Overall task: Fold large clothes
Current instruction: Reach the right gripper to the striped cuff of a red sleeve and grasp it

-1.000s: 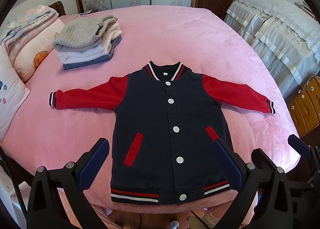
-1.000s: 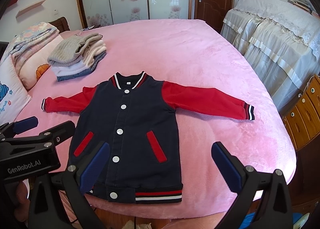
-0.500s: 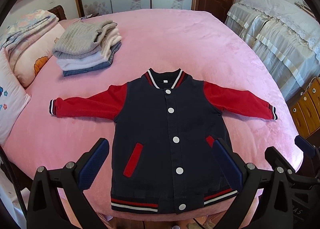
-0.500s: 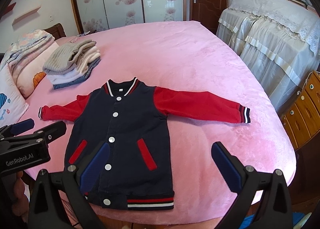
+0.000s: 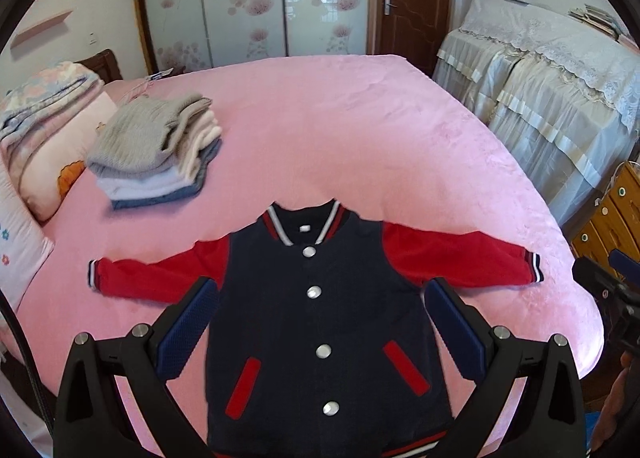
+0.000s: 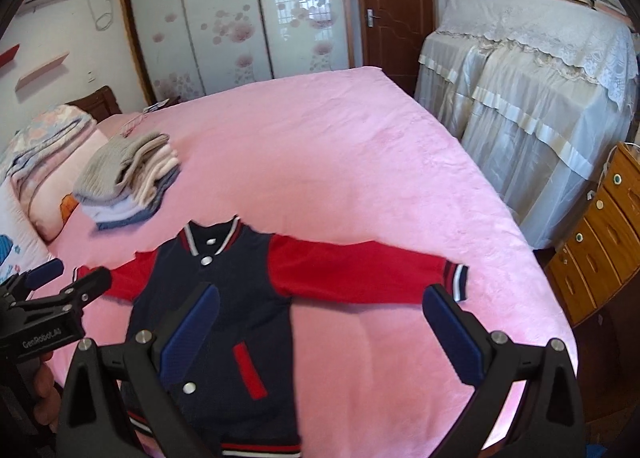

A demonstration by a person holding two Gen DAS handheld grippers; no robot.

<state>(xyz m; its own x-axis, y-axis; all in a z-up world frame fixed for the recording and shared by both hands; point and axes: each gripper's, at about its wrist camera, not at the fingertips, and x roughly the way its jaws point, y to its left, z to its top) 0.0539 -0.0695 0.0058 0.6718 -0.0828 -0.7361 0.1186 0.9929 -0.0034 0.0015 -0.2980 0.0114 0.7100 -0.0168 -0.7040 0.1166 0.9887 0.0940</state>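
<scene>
Jacket [image 5: 324,322], navy body with red sleeves and white snap buttons, lies flat and face up on the pink bed [image 5: 360,130], sleeves spread to both sides, hem at the near edge. Left gripper [image 5: 320,322] hovers above the jacket body, fingers [image 5: 188,326] spread wide, grasping nothing. Right gripper [image 6: 320,326] hovers over the jacket's right half and the bed, fingers [image 6: 452,334] likewise released. Stack of folded clothes [image 5: 156,154] sits well apart, toward the pillows [image 5: 44,138]. Covered furniture [image 5: 540,98] and a wooden drawer unit [image 6: 600,234] stand beside the bed. Lettering on the left gripper's body in the right wrist view reads "GenRobot.AI".
</scene>
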